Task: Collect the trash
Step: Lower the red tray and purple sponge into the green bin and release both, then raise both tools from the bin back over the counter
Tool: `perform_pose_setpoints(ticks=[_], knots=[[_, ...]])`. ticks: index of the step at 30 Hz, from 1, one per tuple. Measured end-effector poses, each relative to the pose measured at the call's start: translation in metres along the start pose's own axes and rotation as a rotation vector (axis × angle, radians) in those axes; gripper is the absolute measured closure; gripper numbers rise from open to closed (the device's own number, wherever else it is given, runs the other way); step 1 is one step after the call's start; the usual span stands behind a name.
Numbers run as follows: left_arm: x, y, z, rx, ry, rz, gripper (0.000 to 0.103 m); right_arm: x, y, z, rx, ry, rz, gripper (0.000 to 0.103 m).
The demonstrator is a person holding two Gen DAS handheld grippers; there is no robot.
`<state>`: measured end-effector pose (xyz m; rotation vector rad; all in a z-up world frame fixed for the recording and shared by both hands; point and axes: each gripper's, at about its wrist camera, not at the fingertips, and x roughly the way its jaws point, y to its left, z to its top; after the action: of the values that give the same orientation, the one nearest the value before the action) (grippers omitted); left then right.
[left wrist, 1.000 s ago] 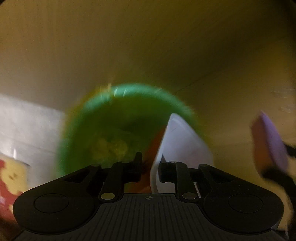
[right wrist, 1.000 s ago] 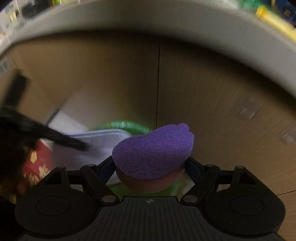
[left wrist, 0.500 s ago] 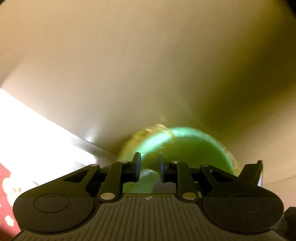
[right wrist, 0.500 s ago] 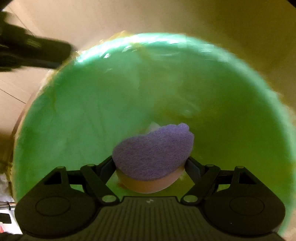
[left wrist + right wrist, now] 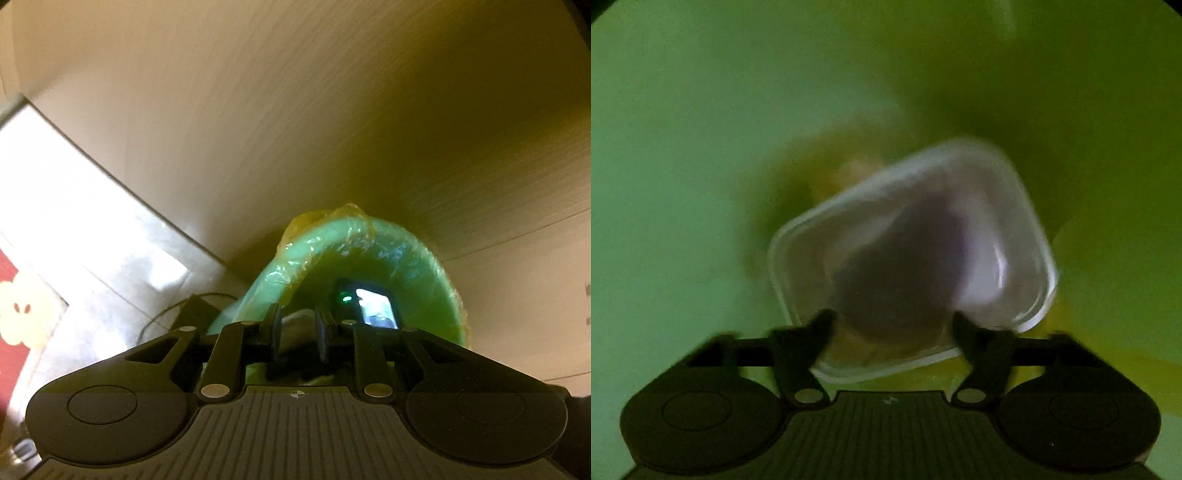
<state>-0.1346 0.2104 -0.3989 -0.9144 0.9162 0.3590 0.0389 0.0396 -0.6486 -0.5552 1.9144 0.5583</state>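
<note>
A green bin (image 5: 332, 240) with a crinkled plastic liner stands against a wooden front. My left gripper (image 5: 298, 328) hovers over its near rim, jaws a narrow gap apart with nothing gripped. A lit screen (image 5: 376, 310) on the back of the right tool shows inside the bin's mouth. In the right wrist view everything is blurred. My right gripper (image 5: 890, 325) is deep inside the bin (image 5: 683, 184), its jaws closing on the purple sponge (image 5: 897, 266), which fills the gap between them. Below lies a clear plastic container (image 5: 1027, 221) on the bin's bottom.
A wooden cabinet front (image 5: 332, 110) rises behind the bin. To the left are pale floor tiles (image 5: 74, 221), a red rug with a white flower (image 5: 18, 317), and a dark box with a cable (image 5: 192, 310) beside the bin.
My right gripper dropped from in front of the cabinet down into the bin, carrying the sponge. The left gripper swung sideways and rolled; the bin now sits low in its view.
</note>
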Motion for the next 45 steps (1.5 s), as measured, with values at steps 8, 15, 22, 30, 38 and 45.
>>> perform_pose_setpoints(ticks=[8, 15, 22, 30, 38, 45], knots=[[-0.004, 0.003, 0.002, -0.054, -0.027, 0.034, 0.081, -0.092, -0.009, -0.086, -0.188, -0.28, 0.019, 0.031], [-0.049, -0.053, 0.024, 0.087, -0.093, 0.014, 0.081, -0.216, 0.0, -0.15, -0.359, -0.611, -0.072, 0.033], [-0.131, -0.113, 0.055, 0.261, -0.259, 0.034, 0.081, -0.351, -0.026, -0.244, -0.326, -0.984, -0.327, 0.033], [-0.205, -0.169, 0.086, 0.395, -0.488, -0.06, 0.081, -0.432, -0.06, -0.315, -0.245, -1.246, -0.601, 0.033], [-0.208, -0.245, 0.121, 0.483, -0.461, -0.177, 0.081, -0.477, -0.057, -0.345, -0.126, -1.378, -0.661, 0.031], [-0.175, -0.324, 0.124, 0.595, -0.34, -0.166, 0.081, -0.502, -0.077, -0.309, -0.021, -1.435, -0.527, 0.026]])
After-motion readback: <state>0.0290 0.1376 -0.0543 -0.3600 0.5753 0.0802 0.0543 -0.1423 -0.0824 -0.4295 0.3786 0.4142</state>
